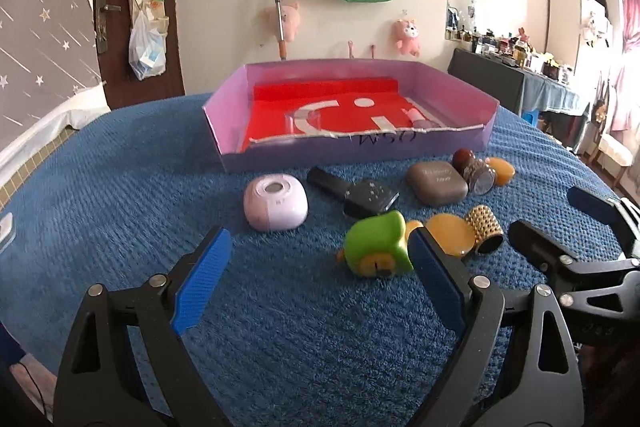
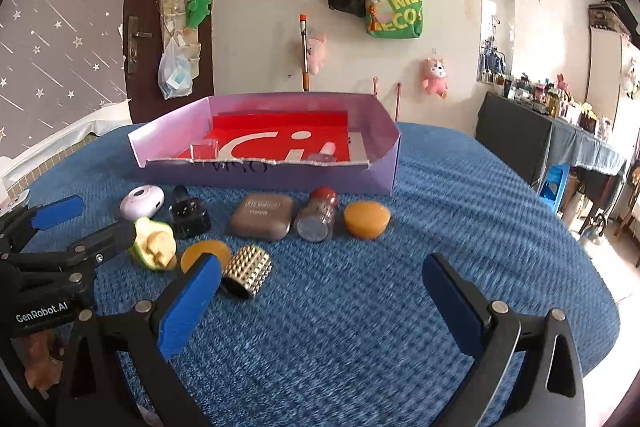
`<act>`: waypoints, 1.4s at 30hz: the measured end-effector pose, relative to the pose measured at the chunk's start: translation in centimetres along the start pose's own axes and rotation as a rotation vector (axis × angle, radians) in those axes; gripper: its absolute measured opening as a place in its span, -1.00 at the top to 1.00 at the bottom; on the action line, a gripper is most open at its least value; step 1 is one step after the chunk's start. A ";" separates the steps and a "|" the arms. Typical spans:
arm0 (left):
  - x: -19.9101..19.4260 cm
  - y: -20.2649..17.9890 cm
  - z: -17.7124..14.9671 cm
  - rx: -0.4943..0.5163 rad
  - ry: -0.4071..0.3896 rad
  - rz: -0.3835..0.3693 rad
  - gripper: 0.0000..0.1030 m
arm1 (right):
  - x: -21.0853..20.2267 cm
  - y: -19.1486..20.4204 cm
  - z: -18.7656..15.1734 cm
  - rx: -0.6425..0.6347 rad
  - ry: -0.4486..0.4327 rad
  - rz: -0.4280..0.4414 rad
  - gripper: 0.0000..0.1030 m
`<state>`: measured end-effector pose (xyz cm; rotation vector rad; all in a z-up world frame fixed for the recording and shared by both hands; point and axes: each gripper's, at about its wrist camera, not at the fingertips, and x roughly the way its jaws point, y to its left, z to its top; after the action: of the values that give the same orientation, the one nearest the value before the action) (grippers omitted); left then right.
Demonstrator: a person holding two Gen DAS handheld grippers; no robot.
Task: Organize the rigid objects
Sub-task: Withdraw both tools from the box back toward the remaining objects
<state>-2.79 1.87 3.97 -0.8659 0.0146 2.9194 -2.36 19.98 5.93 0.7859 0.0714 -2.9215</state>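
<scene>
Blue textured cloth [image 1: 120, 187] covers the bench, with a purple cardboard tray [image 1: 232, 151] lined in red at the far side and a cluttered bedroom wall behind. From the left wrist view, the left claw [image 1: 316, 263] stands wide with nothing between its pads; the green toy [image 1: 376, 243] lies just ahead, right of centre, touching or nearly touching the inner face of the right-hand finger. Its long axis runs roughly across the claw's line. A lilac round device [image 1: 276, 203] sits further ahead toward the left, a black bottle [image 1: 356, 193] beyond the toy, and an amber disc [image 1: 450, 235] with a gold studded cylinder [image 1: 486, 229] to the right, near the right claw [image 1: 560, 215]. From the right wrist view, the right claw [image 2: 320, 279] is also wide and empty. The studded cylinder [image 2: 248, 273] lies on its side just beside the left-hand finger, nearer this claw than the other. A brown case [image 2: 262, 217], a red-capped jar [image 2: 318, 215] and an amber puck [image 2: 367, 219] line up ahead before the tray [image 2: 384, 171]. I judge each claw must shift sideways to centre its object.
</scene>
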 end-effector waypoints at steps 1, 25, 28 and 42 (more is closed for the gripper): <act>0.1 -0.1 -0.1 -0.002 0.005 -0.006 -0.75 | 0.2 0.0 -0.1 0.004 0.004 0.002 -1.00; 0.2 0.2 1.0 -0.032 -0.005 -0.083 -0.76 | 2.0 -0.3 -0.5 0.063 0.030 0.065 -1.00; 0.4 0.4 1.5 -0.038 0.006 -0.128 -0.76 | 2.1 -0.5 -0.2 0.080 0.035 0.093 -1.00; 1.6 -0.2 1.9 0.040 0.075 -0.220 -0.76 | 3.6 0.6 0.6 -0.006 0.123 0.019 -1.00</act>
<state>-5.16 2.32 4.67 -0.9071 -0.0160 2.6734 -5.69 19.03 4.65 0.9593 0.0829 -2.8513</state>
